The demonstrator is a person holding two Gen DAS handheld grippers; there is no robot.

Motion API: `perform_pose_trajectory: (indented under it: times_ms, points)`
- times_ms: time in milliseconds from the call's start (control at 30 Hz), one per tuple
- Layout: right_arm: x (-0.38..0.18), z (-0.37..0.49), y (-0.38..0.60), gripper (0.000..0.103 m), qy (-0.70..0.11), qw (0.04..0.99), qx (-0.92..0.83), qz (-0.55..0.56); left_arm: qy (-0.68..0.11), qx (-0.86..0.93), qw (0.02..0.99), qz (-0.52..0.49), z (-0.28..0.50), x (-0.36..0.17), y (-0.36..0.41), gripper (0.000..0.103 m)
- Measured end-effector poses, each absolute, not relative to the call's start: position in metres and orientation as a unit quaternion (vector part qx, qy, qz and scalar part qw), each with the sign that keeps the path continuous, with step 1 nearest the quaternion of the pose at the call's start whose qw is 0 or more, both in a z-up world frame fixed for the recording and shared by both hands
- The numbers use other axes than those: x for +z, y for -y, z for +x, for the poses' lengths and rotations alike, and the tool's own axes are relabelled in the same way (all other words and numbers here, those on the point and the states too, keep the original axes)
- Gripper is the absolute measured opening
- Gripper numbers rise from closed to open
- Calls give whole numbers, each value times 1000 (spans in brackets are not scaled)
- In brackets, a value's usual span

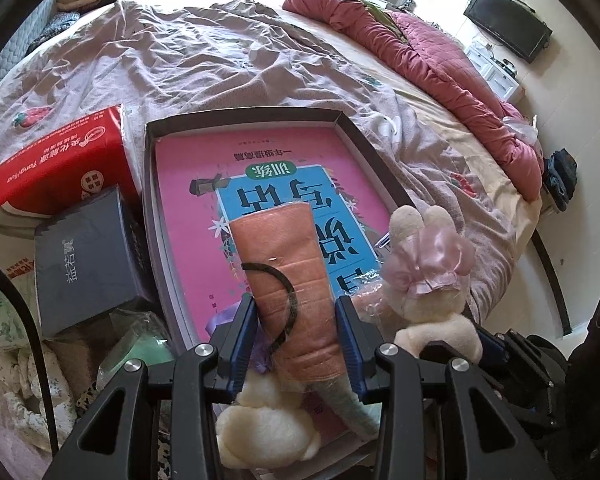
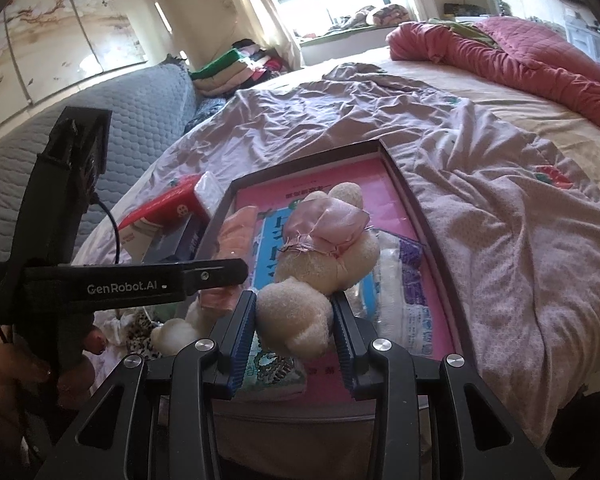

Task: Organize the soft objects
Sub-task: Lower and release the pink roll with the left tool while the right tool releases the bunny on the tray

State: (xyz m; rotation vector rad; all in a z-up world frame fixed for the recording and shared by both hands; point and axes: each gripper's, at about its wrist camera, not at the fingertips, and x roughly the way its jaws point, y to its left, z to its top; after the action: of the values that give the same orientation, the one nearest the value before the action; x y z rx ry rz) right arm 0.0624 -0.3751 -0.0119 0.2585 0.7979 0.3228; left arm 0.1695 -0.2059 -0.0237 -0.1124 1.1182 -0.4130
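Observation:
My left gripper [image 1: 296, 304] is shut on an orange plush carrot [image 1: 284, 264] in clear plastic wrap, its blue pads pressing both sides. The carrot hangs over a shallow dark box [image 1: 244, 114] with a pink book [image 1: 188, 168] lying inside. My right gripper [image 2: 294, 300] is shut on a cream plush bunny [image 2: 320, 256] with a pink satin bow, held above the same box [image 2: 412, 200]. In the left wrist view the bunny [image 1: 424, 280] sits just right of the carrot. A second cream plush [image 1: 260, 432] lies under the left gripper.
A red tissue pack [image 1: 60, 160] and a grey box [image 1: 88, 256] lie left of the box. A plastic packet [image 2: 404, 280] rests inside it. A red quilt [image 1: 440, 68] is bunched at the far right of the wrinkled bed. Folded clothes [image 2: 228, 68] are stacked behind.

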Motion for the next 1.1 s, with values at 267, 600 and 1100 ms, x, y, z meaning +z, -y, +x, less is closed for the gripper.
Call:
perform_pose_trajectory:
  times_ms: [267,600,1100]
  points:
    - [-15,63,378,41,-392,899,147,131,-532,-196,821,-62,169,-28,205,40]
    - [-15,63,383,44,-391,899,137,140,-532,-197,821,-64,167,-26,206,42]
    - [-8,61,387,59,-382,907,116,136,-516,-201,830,-62,155,-18,204,54]
